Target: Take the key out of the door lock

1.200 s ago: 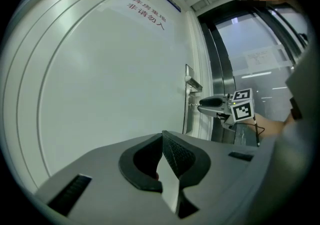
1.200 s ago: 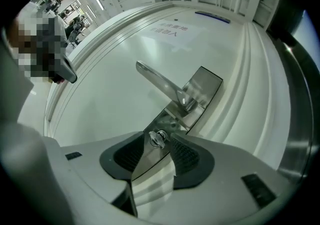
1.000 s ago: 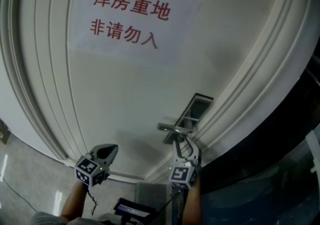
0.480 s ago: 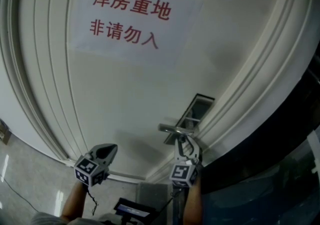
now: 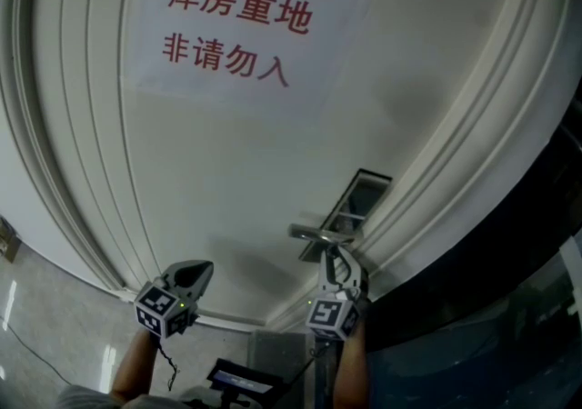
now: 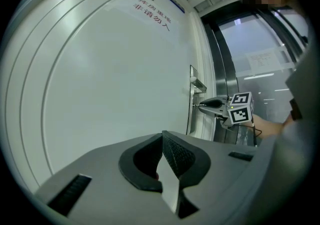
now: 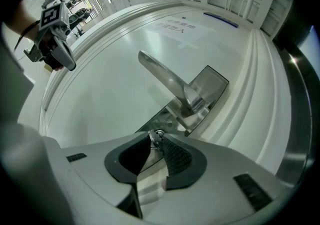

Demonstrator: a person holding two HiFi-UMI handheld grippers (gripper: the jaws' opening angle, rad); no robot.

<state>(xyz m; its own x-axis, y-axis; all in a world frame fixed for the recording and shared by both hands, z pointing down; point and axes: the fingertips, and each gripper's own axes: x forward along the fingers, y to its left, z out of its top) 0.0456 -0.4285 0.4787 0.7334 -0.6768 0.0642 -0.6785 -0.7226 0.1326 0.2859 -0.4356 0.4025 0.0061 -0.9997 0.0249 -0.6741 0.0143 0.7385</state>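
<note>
Item 1. Key (image 7: 156, 136): lower centre of the right gripper view, seated in the lock plate (image 7: 207, 86) just below the handle (image 7: 165, 76). Only the metal head shows, between the tips of the two dark ribbed pads (image 7: 175, 156). Not visible in the head view, where the gripper tips cover it.

Item 2. Right gripper (image 7: 156, 140): jaws closing, tips nearly together and pinching the key head. In the head view, at lower centre-right, pointing up at the underside of the handle. Marker cube (image 5: 327, 316) at its base, a bare forearm (image 5: 350, 371) below.

Item 3. Left gripper (image 6: 162, 136): fingers pressed together at the tips, nothing between them. In the head view, at lower left, well apart from the lock and aimed at the bare face of the door. Marker cube at its base, a forearm below.

Item 4. Door (image 5: 227, 180): white, fills most of the head view. Curved raised moulding (image 5: 55, 144) along the left and right sides.

Item 5. Handle: silver lever, in the head view pointing left from the lock plate at lower centre-right.

Item 6. Lock plate: long, mirror-finish metal, set close to the right-hand moulding.

Item 7. Sign (image 5: 236, 34): white sheet with two rows of red characters, upper centre of the head view, flat on the door.

Item 8. Glass panel (image 5: 509, 307): dark, right edge and lower right of the head view, beside the door frame.
</note>
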